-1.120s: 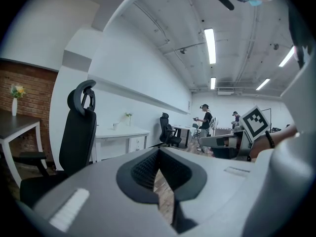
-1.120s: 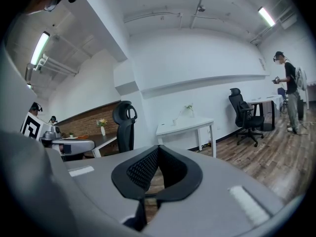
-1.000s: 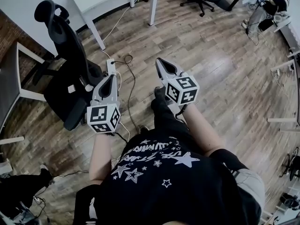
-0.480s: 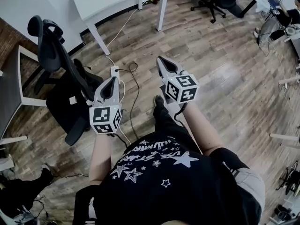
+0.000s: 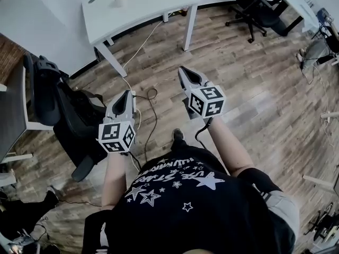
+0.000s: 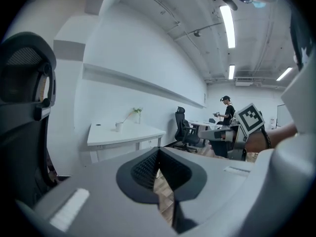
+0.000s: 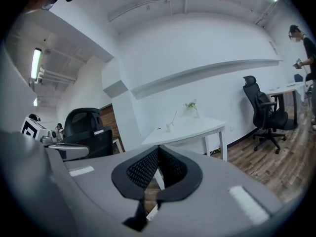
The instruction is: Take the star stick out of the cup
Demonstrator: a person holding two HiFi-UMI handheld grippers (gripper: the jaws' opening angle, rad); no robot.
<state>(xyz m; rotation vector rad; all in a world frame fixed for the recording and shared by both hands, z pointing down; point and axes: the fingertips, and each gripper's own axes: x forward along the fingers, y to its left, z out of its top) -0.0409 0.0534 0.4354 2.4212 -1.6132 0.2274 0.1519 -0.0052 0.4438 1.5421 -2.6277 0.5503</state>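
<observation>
Since a second ago the table point(image 5: 159, 7) has come further into the top of the head view and the chair point(image 5: 63, 115) has slid off to the left, so the person looks to be closing in on it.

- Stick point(image 7: 174, 116): in the cup point(image 7: 169, 127), leaning. It's only a thin line from here and I can't make out the star end.
- Cup: on the table, well ahead of both grippers. It's nearly dead ahead of the right gripper point(image 5: 183, 73), and ahead and a bit left of the left gripper's point(image 5: 127, 95) line.
- A small vase point(image 7: 192, 105) with a plant stands on the table, just past the cup.
- Both grippers: jaws pressed together with nothing between them, held out over the wood floor point(image 5: 249, 89), side by side.
- Chair sits left of the left gripper, clear of the path.

Progress: my read is that this is the approach only, with nothing done on the task itself. Left to do:
1. Get to the table.
2. Open a gripper.
3. Pinch the stick above the rim.
4. Lift it clear.

The right gripper looks better lined up.
</observation>
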